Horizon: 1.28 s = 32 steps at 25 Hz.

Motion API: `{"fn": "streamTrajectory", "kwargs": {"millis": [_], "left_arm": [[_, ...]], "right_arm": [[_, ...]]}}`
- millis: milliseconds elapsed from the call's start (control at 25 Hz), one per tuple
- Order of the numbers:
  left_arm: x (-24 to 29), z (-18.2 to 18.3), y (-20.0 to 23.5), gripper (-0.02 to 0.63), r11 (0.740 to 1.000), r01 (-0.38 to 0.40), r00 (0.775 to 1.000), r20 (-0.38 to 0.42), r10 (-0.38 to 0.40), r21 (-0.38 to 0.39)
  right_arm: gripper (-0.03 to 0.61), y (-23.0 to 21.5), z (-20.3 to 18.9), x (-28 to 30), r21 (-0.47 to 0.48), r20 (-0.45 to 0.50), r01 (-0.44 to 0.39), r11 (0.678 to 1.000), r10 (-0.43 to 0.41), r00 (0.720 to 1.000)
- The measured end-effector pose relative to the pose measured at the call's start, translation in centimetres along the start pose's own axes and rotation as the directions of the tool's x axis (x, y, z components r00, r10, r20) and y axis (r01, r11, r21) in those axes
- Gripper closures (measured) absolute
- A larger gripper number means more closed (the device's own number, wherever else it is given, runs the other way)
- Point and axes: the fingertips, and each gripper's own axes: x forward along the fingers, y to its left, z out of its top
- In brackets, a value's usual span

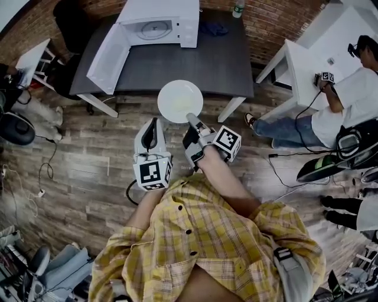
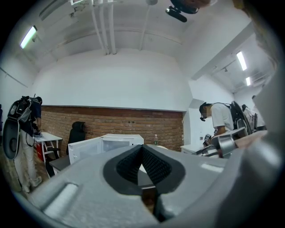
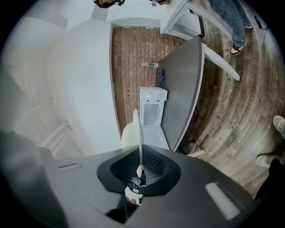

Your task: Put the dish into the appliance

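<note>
A round white dish (image 1: pixel 180 101) hangs in the air just in front of the dark table (image 1: pixel 195 68). My right gripper (image 1: pixel 192 117) is shut on its near rim. In the right gripper view the dish (image 3: pixel 139 133) shows edge-on, pinched between the pads of the right gripper (image 3: pixel 140 167). The white microwave (image 1: pixel 158 23) stands at the table's back with its door (image 1: pixel 107 58) swung open to the left and its inside bare. To the dish's left, my left gripper (image 1: pixel 153 122) is shut and holds nothing. From the left gripper (image 2: pixel 142 149) the microwave (image 2: pixel 113 142) lies ahead.
A blue cloth (image 1: pixel 214 28) and a bottle (image 1: pixel 238 8) sit right of the microwave. A person (image 1: pixel 348 100) works at a white table (image 1: pixel 307 65) on the right. A black chair (image 1: pixel 71 23) and a small white table (image 1: pixel 32 59) stand at the left. Cables lie on the wooden floor.
</note>
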Motion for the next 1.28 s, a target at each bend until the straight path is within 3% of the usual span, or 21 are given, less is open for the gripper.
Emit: {"fn": "streamTrajectory", "kwargs": {"millis": [600,1000,1280], "left_arm": [[0.6,-0.2,-6.2,0.615,0.998,-0.057,0.998,-0.006,0.057,0.028],[1.5,-0.5,-5.5,0.616,0.996,-0.079,0.997,-0.009,0.079,0.044],[3.8,-1.2,-3.3,0.617,0.996,-0.091,0.996,-0.01,0.091,0.016]], "right_arm": [[0.561,-0.5,3.5,-3.4,-0.024,-0.076,0.026,0.999,-0.028,0.997],[0.562,-0.3,3.7,-1.9,-0.032,-0.096,0.009,0.999,-0.012,0.995],[0.561,-0.4,4.3,1.0,-0.047,-0.105,0.015,0.999,-0.02,0.994]]}}
